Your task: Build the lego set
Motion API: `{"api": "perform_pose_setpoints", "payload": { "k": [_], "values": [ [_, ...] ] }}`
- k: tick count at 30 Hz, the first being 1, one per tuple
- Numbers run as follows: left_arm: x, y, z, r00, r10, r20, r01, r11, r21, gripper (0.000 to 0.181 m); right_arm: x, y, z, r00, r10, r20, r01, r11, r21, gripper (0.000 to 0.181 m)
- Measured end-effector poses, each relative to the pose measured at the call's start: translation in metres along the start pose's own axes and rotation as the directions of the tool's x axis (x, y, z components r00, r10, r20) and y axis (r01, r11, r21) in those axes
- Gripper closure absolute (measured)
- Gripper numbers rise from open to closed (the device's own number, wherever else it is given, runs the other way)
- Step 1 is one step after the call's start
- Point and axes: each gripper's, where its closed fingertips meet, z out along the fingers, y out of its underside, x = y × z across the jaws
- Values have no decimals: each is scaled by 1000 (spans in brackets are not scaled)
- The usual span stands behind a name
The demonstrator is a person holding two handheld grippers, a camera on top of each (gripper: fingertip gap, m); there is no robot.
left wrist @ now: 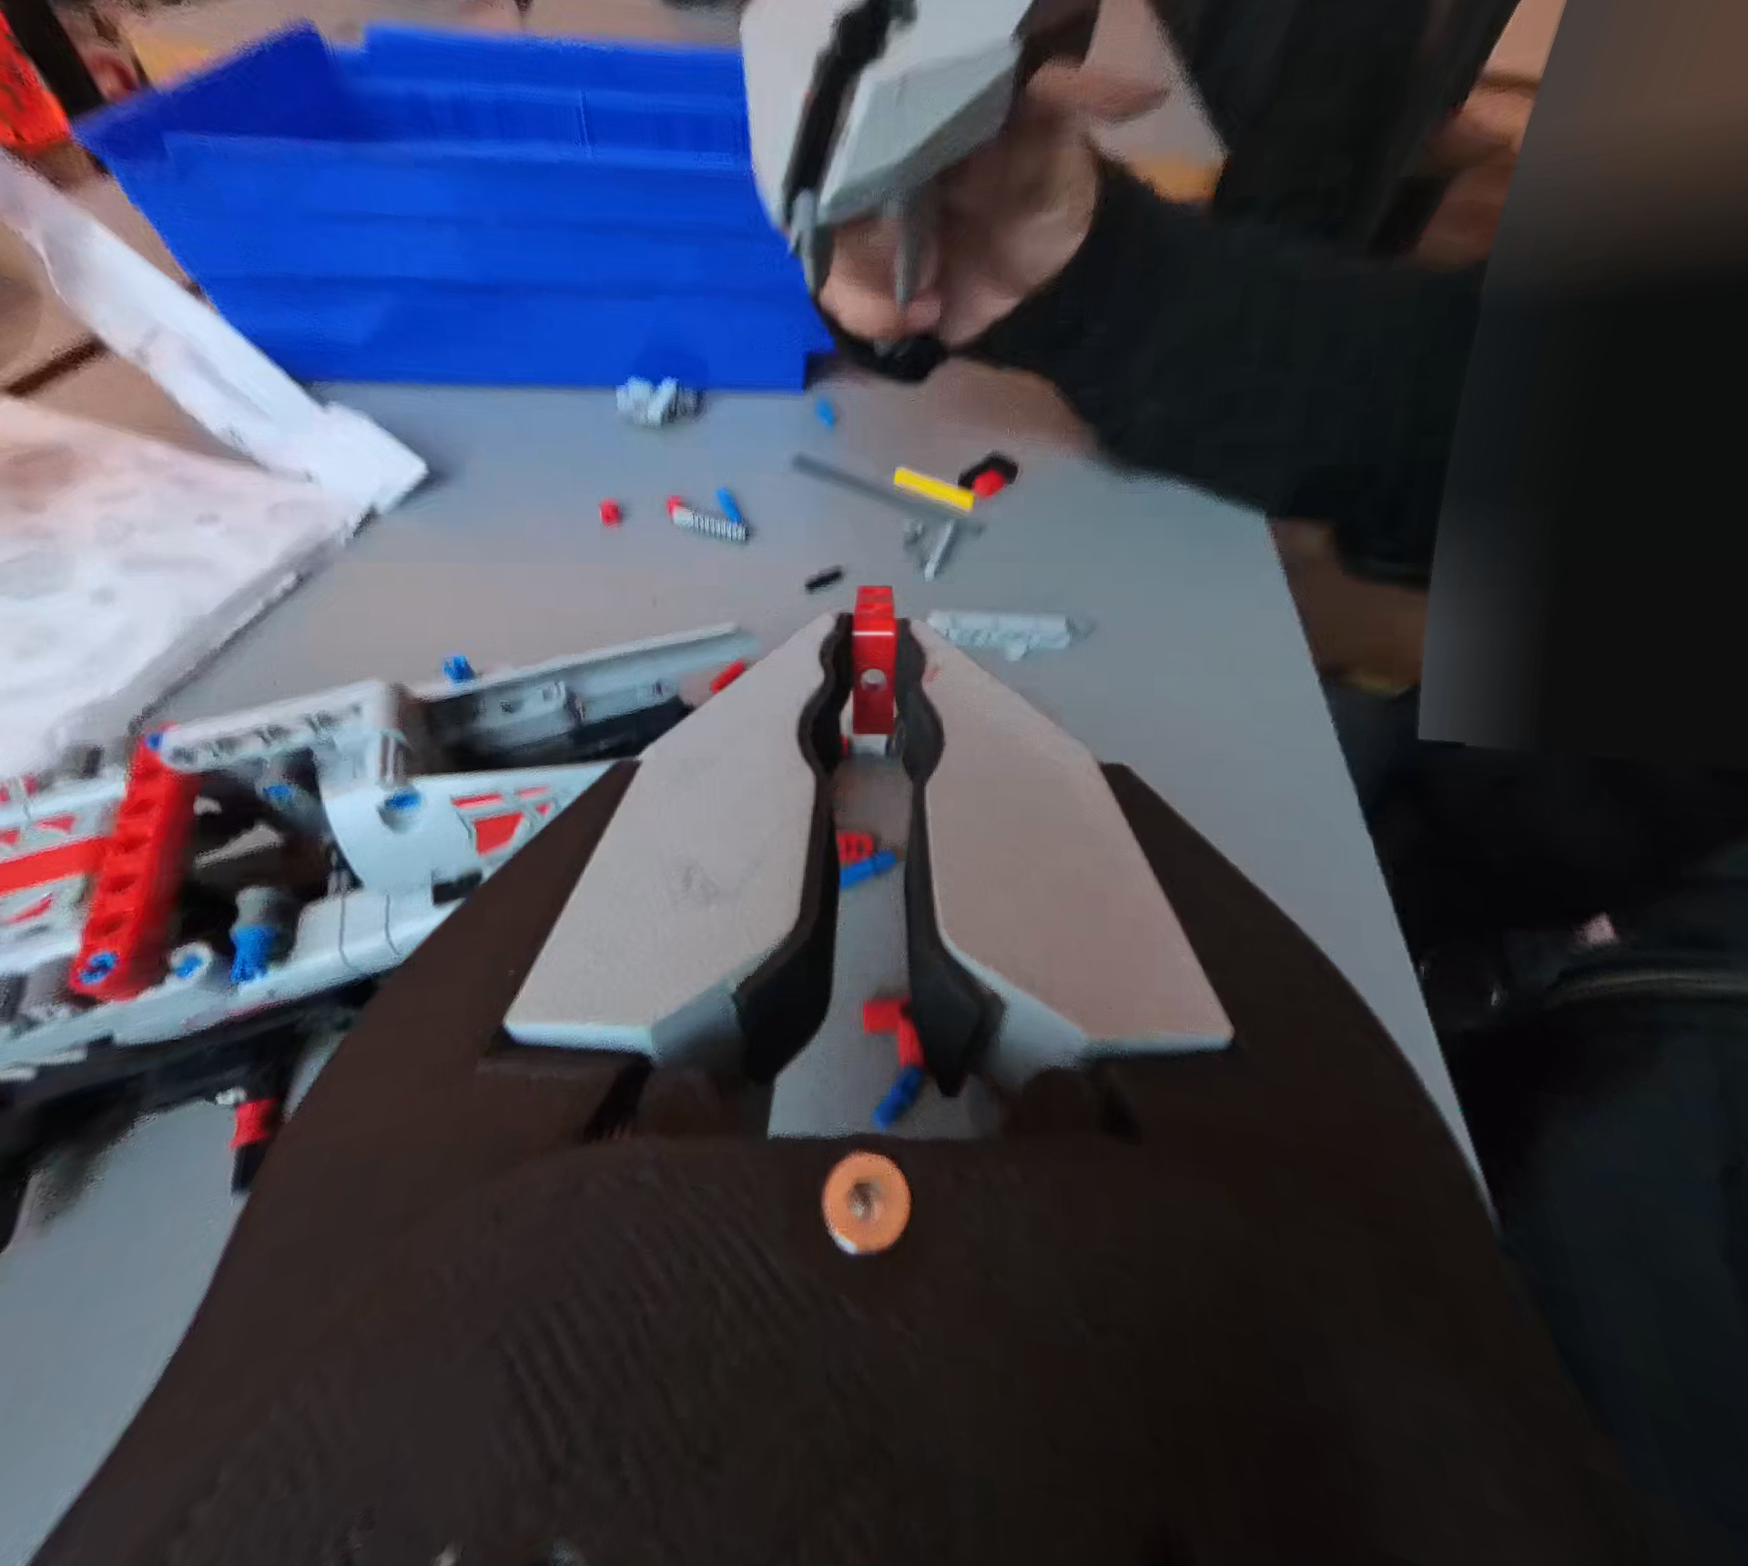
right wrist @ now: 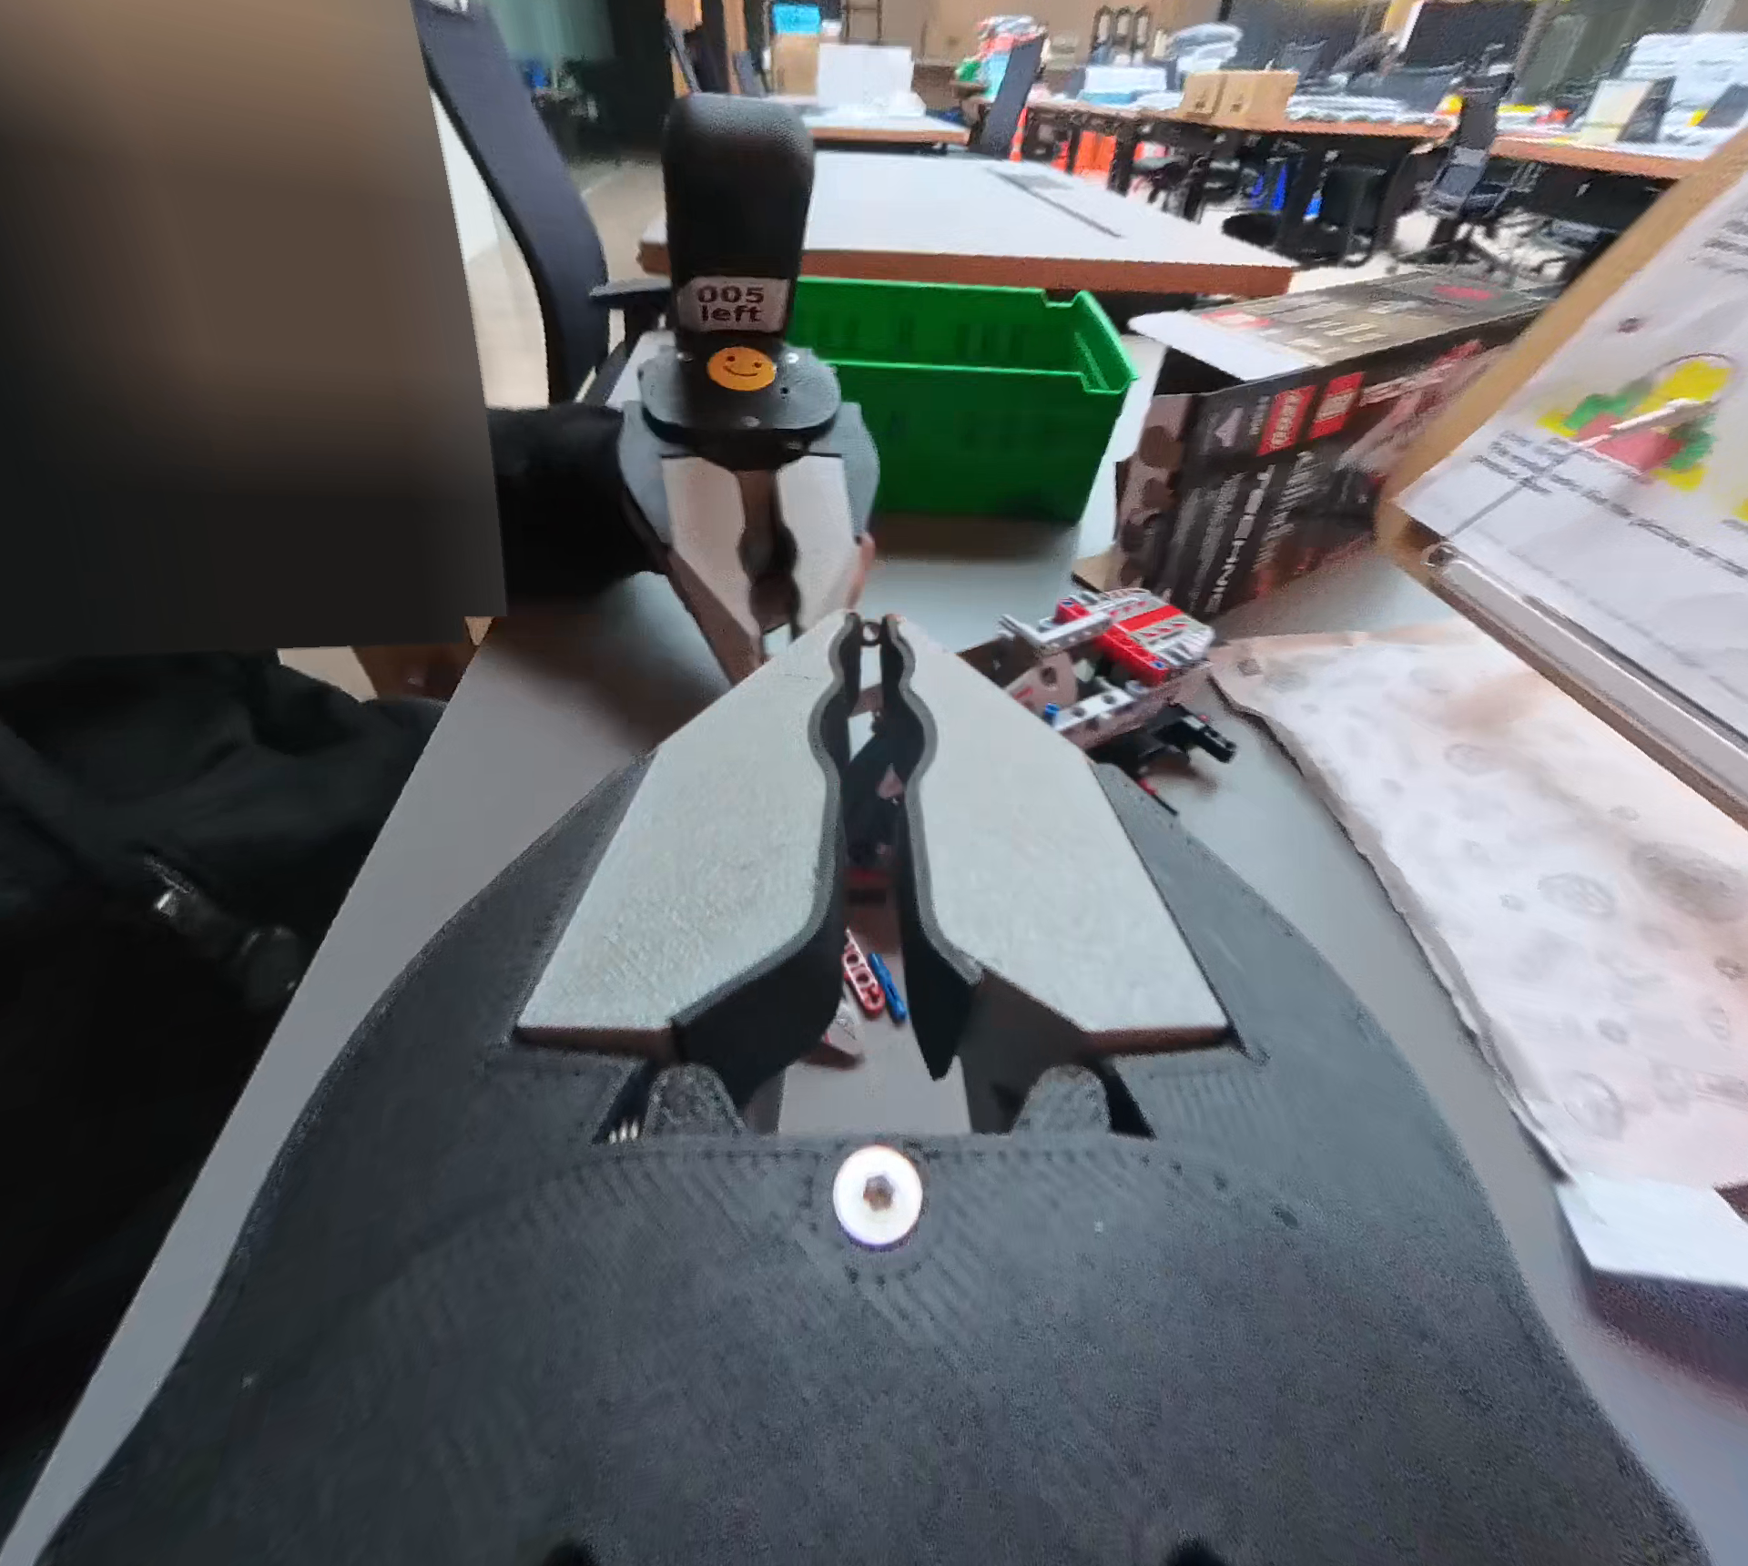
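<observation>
My left gripper (left wrist: 872, 629) is shut on a small red lego piece (left wrist: 872, 669) and holds it upright above the grey table (left wrist: 530, 575). The partly built grey and red model (left wrist: 284, 839) lies to its left; it also shows in the right wrist view (right wrist: 1116, 660). My right gripper (right wrist: 870, 629) is shut on a thin black lego piece (right wrist: 872, 764). In the left wrist view the right gripper (left wrist: 884, 329) hangs above the table's far right, tips down, held by a hand. In the right wrist view the left gripper (right wrist: 785, 575) is just beyond my right fingertips.
A blue bin (left wrist: 473, 196) stands at the back, with loose pieces (left wrist: 719, 518) and a yellow piece (left wrist: 932, 488) in front of it. A green bin (right wrist: 965, 404), the lego box (right wrist: 1277, 461), an instruction sheet (right wrist: 1608, 404) and crumpled paper (right wrist: 1513, 858) lie around the model.
</observation>
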Motion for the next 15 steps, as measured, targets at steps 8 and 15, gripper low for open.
{"api": "perform_pose_setpoints", "payload": {
  "k": [8, 15],
  "values": [
    [-6, 5, 2, 999, 29, 25, -29, 1000, 1, 175, 16, 118, -18, 1000, 11, -11, -15, 798, -603, 180],
    [-6, 7, 3, 999, 39, 27, -39, 999, -10, 175, 18, 130, -17, 1000, -10, -19, -4, 770, -637, 175]
  ]
}}
